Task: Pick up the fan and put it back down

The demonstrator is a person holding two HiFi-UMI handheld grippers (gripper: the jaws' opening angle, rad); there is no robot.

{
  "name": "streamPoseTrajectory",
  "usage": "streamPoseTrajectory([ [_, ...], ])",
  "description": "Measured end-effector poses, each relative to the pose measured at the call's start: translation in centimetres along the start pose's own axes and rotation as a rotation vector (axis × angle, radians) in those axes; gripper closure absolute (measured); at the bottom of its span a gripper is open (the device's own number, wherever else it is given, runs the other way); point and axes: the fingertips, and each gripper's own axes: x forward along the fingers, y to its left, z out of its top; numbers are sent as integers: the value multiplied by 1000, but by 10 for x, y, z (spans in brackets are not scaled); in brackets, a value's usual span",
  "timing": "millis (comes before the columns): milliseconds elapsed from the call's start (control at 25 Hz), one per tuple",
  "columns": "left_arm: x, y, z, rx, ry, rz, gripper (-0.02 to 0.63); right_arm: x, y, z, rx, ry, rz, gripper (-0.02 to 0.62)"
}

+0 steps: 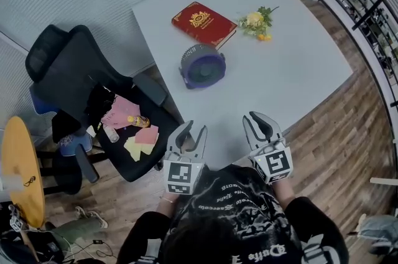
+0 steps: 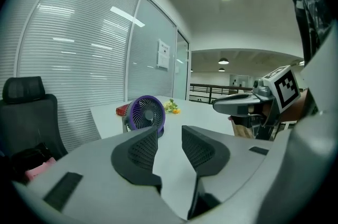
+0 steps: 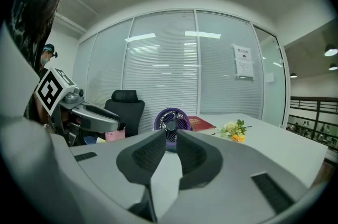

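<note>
A small purple and grey fan [image 1: 202, 66] stands upright on the white table [image 1: 298, 63], facing the near edge. Both grippers hover at that near edge, well short of the fan. My left gripper [image 1: 194, 127] is open with a clear gap and nothing between its pads; in its own view [image 2: 170, 130] the fan [image 2: 146, 113] shows just left of the jaws. My right gripper [image 1: 256, 117] has only a narrow gap and holds nothing; in its own view [image 3: 170, 136] the fan [image 3: 171, 123] stands straight ahead above the jaws.
A red book [image 1: 204, 23] lies behind the fan, with a small bunch of yellow flowers [image 1: 256, 23] to its right. A black office chair [image 1: 74, 76] with papers on its seat stands left of the table. A round yellow tabletop [image 1: 18, 169] is at the far left.
</note>
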Motion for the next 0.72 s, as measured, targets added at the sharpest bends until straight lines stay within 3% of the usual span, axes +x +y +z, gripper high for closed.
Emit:
streamPoseTrajectory([
  [40,0,3,-2,0,8,18,457,1,0,1,-1,-2,1,538],
  [120,1,9,-7,-5,31,57,568,2,1,2,-8,-5,-2,582],
  [400,-2,7,3,-91,-9,17,586,7,7,1,-22,7,29,588],
  [720,-4,5,0,-108,-19,19,586,8,9,-3,-32,17,44,588],
])
